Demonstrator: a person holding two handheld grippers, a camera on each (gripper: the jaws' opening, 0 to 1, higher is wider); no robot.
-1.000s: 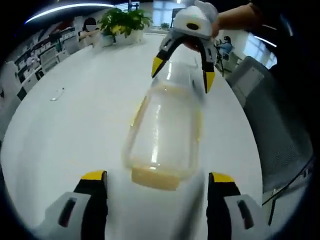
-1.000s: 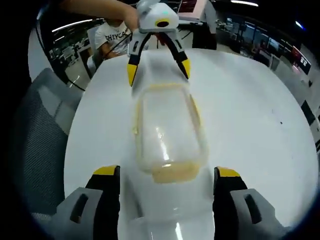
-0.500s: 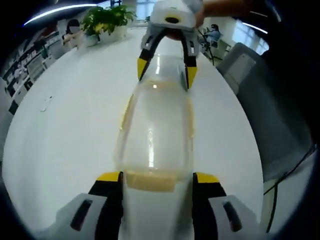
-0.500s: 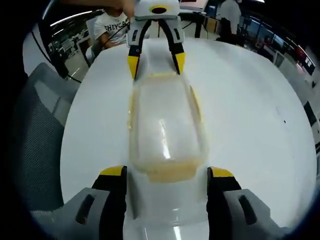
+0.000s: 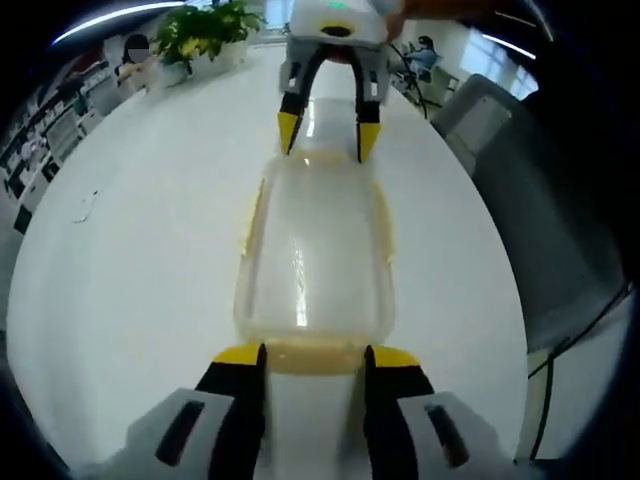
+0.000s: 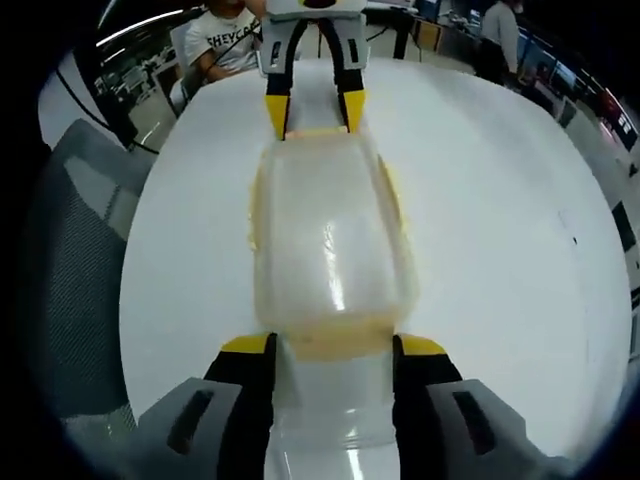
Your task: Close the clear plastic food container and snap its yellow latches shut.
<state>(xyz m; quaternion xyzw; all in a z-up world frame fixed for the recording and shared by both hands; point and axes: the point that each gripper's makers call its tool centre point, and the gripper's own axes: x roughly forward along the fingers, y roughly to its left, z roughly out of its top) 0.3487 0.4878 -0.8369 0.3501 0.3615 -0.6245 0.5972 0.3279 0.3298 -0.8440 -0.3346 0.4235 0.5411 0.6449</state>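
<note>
The clear plastic food container (image 5: 315, 250) lies lengthwise on the white table (image 5: 130, 280), lid on, with thin yellow latches along its sides. My left gripper (image 5: 315, 357) has its jaws closed in against the near yellow end latch (image 5: 312, 358). The right gripper (image 5: 326, 135) straddles the far end. In the right gripper view the container (image 6: 330, 240) runs away from me. My right gripper (image 6: 334, 347) presses both jaws on the sides of its near end latch (image 6: 335, 345). The left gripper (image 6: 314, 112) holds the opposite end.
A grey mesh chair (image 5: 545, 200) stands past the table edge, and appears again as the chair (image 6: 70, 250). Potted plants (image 5: 200, 30) sit at the table's far end. A small object (image 5: 88, 205) lies on the table. A person in a white T-shirt (image 6: 225, 40) sits beyond.
Both grippers have moved in onto the container's ends and their jaws have narrowed from wide open to pressing on the end latches.
</note>
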